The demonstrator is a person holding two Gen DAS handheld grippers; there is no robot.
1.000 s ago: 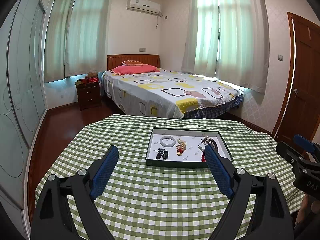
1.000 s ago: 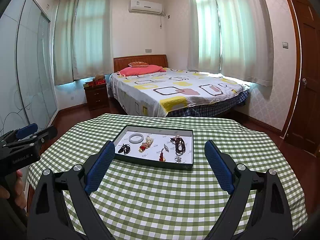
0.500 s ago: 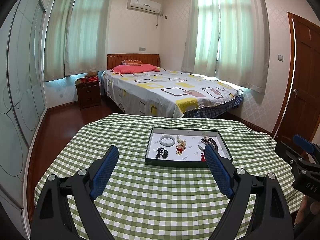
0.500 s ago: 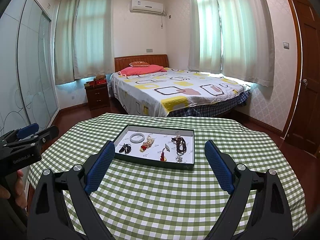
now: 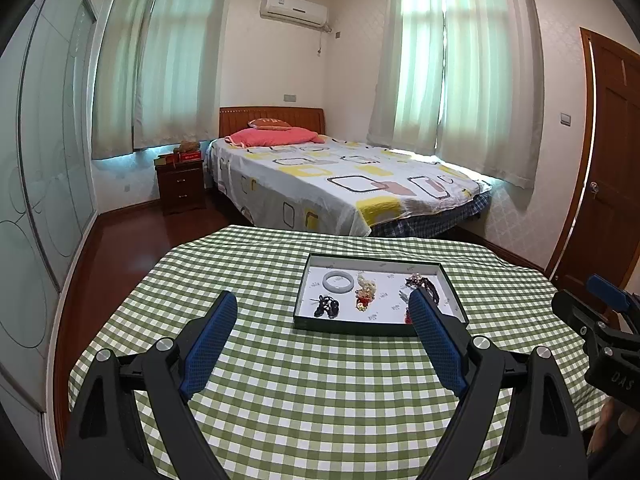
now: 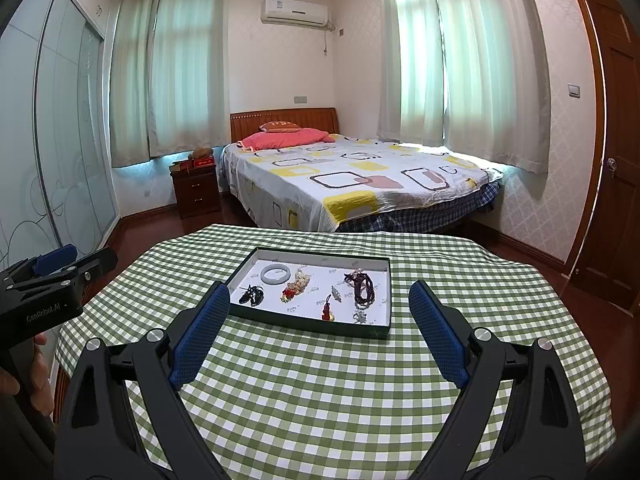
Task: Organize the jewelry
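Observation:
A shallow dark-rimmed tray [image 5: 372,328] [image 6: 304,326] with a white floor sits on the far half of the checked table. In it lie a pale jade bangle [image 5: 338,281] [image 6: 275,273], a black beaded piece [image 5: 327,306] [image 6: 251,295], a gold and red ornament [image 5: 365,291] [image 6: 295,285], a dark bead bracelet [image 5: 425,285] [image 6: 362,289], a small red charm [image 6: 327,313] and a silver trinket [image 6: 360,317]. My left gripper [image 5: 323,312] hovers open in front of the tray, nothing between its blue pads. My right gripper [image 6: 320,304] is likewise open and empty, short of the tray.
The table wears a green and white checked cloth [image 5: 312,392] [image 6: 320,392]. Beyond it stand a bed [image 5: 336,180], a dark nightstand [image 5: 181,186], a glass wardrobe [image 5: 36,208] on the left and a wooden door [image 5: 612,184] on the right. A hand [image 6: 38,372] holds the other gripper.

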